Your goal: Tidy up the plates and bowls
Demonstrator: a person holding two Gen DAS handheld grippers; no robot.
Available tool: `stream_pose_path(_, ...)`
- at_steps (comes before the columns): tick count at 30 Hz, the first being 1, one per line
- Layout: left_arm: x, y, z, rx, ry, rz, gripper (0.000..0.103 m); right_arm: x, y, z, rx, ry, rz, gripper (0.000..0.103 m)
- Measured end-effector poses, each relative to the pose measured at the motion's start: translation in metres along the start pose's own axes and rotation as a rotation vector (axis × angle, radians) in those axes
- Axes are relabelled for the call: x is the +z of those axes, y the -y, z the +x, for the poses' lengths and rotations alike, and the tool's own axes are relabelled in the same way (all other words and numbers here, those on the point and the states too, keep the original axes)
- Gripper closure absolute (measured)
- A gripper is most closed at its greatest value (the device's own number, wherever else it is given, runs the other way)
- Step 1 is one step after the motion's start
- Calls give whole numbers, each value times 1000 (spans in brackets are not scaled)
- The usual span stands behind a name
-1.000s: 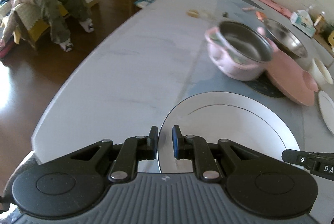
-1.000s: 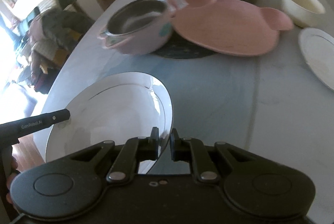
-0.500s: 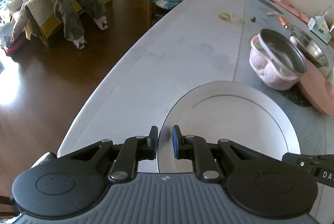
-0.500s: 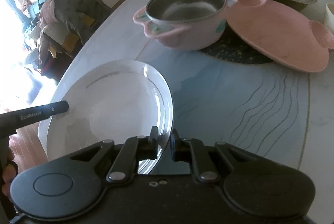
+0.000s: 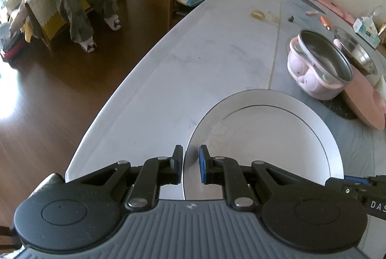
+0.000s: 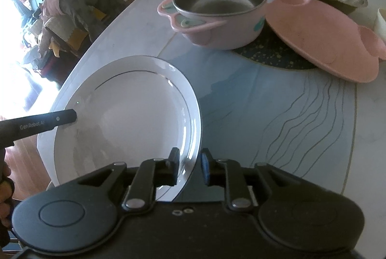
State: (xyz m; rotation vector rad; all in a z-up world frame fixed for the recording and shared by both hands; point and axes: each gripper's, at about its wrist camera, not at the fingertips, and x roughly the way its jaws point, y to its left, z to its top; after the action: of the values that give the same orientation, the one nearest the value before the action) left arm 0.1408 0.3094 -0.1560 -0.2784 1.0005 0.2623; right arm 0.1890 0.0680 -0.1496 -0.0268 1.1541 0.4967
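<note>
The white plate [image 5: 263,136] lies near the left edge of the tabletop [image 5: 205,61], on the near side, with the pink pot [image 6: 217,10] and the pink tray [image 6: 320,34] farther off to the right. Both grippers are at its rim from opposite sides. The left gripper [image 5: 190,163] has its jaws nearly closed with the plate's left rim between them, and appears to be clamped on it. The right gripper [image 6: 188,166] straddles the right rim, its jaws opening, and the pads look just clear of the edge.

The plate looks like glazed ceramic: stiff, fairly heavy for its thinness, glossy and so probably slippery under rubber pads, and it would likely chip or break if dropped or knocked against the pot. The flat outer rim is the only sensible place to hold it, with one pad above and one below. Two holds at opposite sides would keep it level; held by one side alone it would tend to droop and slide. With one side being let go, the remaining grip probably wants to stay low over the tabletop.
</note>
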Motion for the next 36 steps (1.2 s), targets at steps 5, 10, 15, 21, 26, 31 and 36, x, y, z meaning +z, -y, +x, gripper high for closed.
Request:
stream_pose_path(5, 1, 4, -5, 19, 9, 21, 90, 1, 5, -13, -9, 31, -2, 78)
stream_pose_path(10, -1, 6, -19, -26, 28, 6, 87, 2, 13, -33, -6, 90, -26, 71)
stream_pose_path(15, -1, 26, -38, -31, 60, 41, 77, 1, 27, -52, 2, 139, -43, 64)
stream_pose_path(21, -3, 72, -65, -46, 125, 72, 36, 1, 55, -77, 15, 188, -39, 53)
stream_pose_path(26, -4, 120, -75, -83, 130, 111, 36, 0, 90, -99, 12, 221, 3, 40)
stream_pose_path(31, -10, 174, -81, -144, 126, 183, 35, -5, 128, -120, -5, 257, 27, 32)
stream_pose_path(36, -13, 228, -84, -192, 146, 255, 28, -12, 164, -139, -49, 308, 36, 24)
